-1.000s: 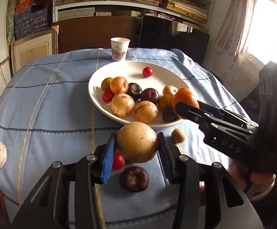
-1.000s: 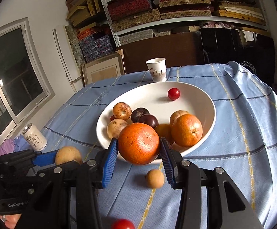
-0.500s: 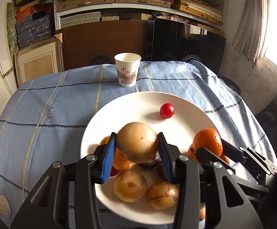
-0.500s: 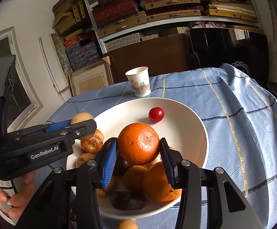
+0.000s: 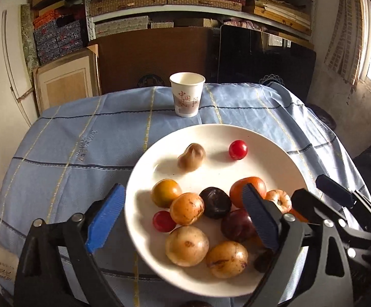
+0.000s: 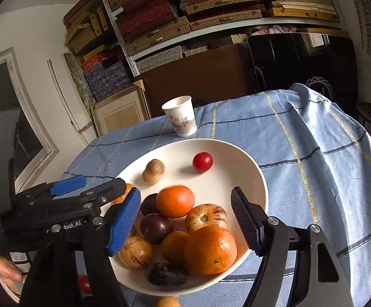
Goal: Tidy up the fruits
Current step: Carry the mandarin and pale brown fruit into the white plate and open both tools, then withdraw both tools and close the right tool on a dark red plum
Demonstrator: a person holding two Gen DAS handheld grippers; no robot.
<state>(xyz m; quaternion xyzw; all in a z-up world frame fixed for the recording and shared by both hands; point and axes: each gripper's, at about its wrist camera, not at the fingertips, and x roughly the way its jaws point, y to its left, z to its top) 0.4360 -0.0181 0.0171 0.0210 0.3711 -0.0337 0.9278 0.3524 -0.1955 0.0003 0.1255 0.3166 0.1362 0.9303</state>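
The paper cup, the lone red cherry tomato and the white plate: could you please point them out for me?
paper cup (image 5: 187, 98), left wrist view, printed side wall.
red cherry tomato (image 5: 238, 149), left wrist view, middle of its skin.
white plate (image 6: 254, 176), right wrist view, bare right rim.

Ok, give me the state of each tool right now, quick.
Left tool: jaws opening, nothing held; the tan fruit lies loose on the white plate.
Right tool: jaws opening, nothing held, above the plate.

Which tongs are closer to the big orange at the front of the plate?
Right. The right tongs straddle the big orange, jaws opening; the left tongs sit off to its left.
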